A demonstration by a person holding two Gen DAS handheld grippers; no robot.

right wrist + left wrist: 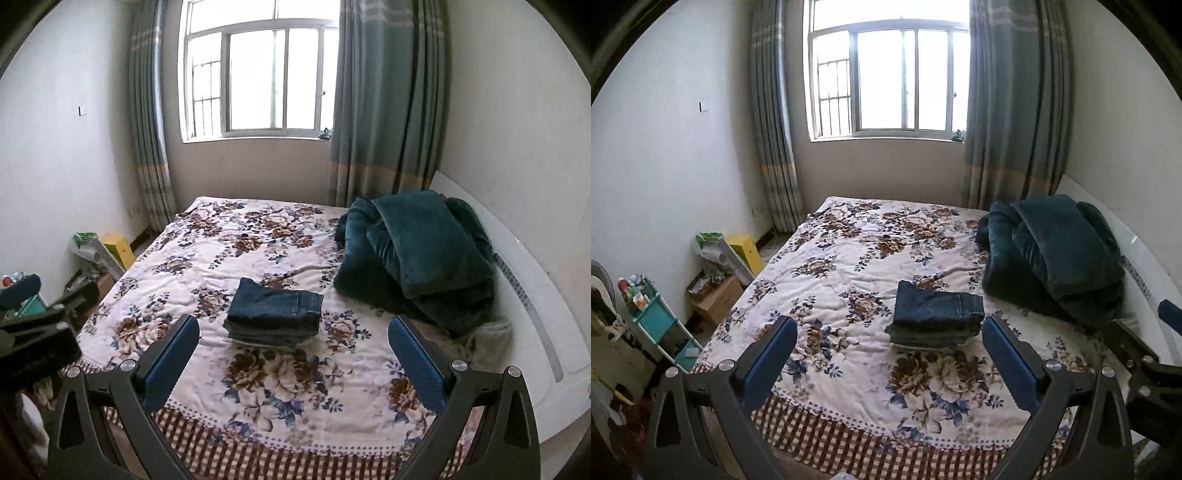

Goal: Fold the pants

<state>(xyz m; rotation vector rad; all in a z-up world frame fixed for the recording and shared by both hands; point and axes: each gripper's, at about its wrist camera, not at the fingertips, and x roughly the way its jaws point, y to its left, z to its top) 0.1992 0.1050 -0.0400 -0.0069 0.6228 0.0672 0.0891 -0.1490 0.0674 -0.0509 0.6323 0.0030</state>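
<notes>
The pants (936,317) lie on the bed (827,280) as a compact, squared stack of several layers, dark denim, near the middle and somewhat toward the near edge, just apart from the teal blanket (1056,258) heaped by the headboard. The left gripper (890,354) is spread wide with nothing between its blue pads (768,354), held back over the near edge of the bed; the right gripper (293,350) is likewise wide and empty, also well short of the stack. Neither tool touches the cloth. Judging by the tidy bundle and the 2 withdrawn tools, the folding looks finished or at its last check. If anything is left, the next move calls for little: perhaps pressing the top layer flat or squaring the edges, coming in low so the stack does not slide or topple.
</notes>
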